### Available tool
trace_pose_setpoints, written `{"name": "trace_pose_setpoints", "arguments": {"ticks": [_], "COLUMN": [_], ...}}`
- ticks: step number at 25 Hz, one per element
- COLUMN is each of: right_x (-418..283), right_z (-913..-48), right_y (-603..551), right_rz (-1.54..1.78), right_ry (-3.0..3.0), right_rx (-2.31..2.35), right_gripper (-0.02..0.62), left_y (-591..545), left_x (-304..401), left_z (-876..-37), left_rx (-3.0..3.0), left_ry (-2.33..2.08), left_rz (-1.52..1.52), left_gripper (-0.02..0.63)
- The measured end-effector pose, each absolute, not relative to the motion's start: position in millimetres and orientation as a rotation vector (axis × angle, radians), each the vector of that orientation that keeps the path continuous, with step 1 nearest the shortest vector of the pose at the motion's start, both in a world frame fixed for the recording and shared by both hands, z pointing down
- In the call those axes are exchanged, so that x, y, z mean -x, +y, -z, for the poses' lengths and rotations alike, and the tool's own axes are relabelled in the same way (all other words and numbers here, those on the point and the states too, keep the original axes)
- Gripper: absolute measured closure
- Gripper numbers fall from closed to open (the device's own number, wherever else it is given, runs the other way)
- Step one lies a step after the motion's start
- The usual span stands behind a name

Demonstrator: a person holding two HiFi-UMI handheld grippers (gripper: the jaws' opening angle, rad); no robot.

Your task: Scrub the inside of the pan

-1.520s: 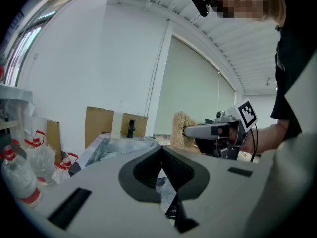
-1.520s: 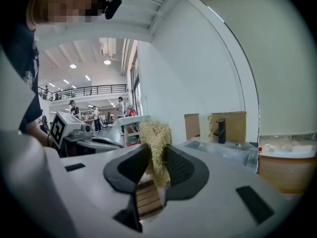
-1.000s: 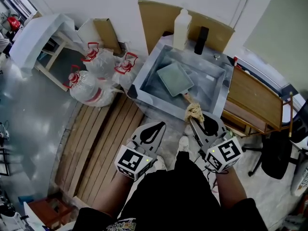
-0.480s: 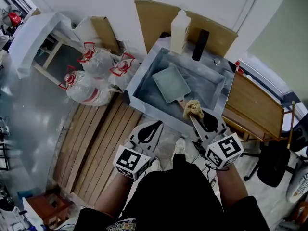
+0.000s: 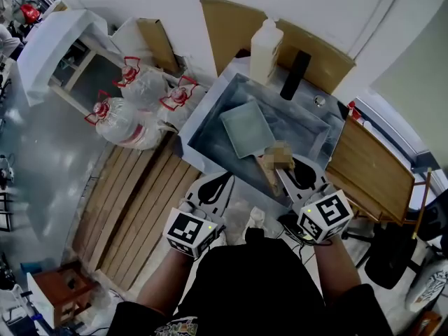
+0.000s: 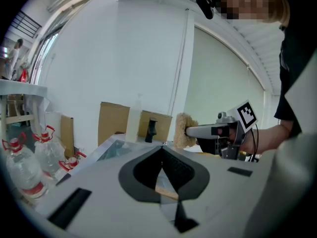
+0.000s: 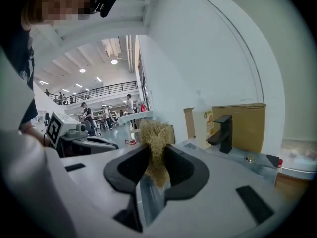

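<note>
Right, our right hand-held gripper (image 5: 285,168) clenches a tan fibrous scrub pad (image 5: 278,155) near the pale rectangular metal pan (image 5: 246,127) lying in the steel sink (image 5: 210,114). Our left hand-held gripper (image 5: 222,178) is clenched empty. We judge scrubbing not yet begun.

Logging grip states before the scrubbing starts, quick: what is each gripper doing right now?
Left gripper: closed, nothing between its jaws.
Right gripper: closed on the tan fibrous scrubber.
</note>
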State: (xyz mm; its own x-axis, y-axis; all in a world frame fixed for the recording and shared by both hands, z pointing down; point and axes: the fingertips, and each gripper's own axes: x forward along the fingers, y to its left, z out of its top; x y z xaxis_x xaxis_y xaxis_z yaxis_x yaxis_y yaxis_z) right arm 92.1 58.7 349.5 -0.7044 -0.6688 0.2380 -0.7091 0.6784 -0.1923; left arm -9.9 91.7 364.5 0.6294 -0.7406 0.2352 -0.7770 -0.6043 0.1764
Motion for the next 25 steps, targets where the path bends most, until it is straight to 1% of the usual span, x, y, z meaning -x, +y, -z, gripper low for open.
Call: {"name": "trace_pose_setpoints", "arguments": {"ticks": [11,25], "right_x": [-110.1,-113.5], "right_z": [-355.1,-363.1], "right_y": [26.7,14.8], "right_rz": [-0.454,-0.469], "right_ry": [-2.775,-2.789], "right_rx": [-1.049,-1.043], "right_gripper": [0.486,0.486], "left_y": [59.9,41.8], "left_x": [-9.3,-9.3], "left_z": [-369.7,-373.0], "left_rx": [-2.503,-2.421], "left_ry": [-1.337,-1.376], "left_rz": [-0.255,-0.273], "left_gripper": [0.597,0.595]}}
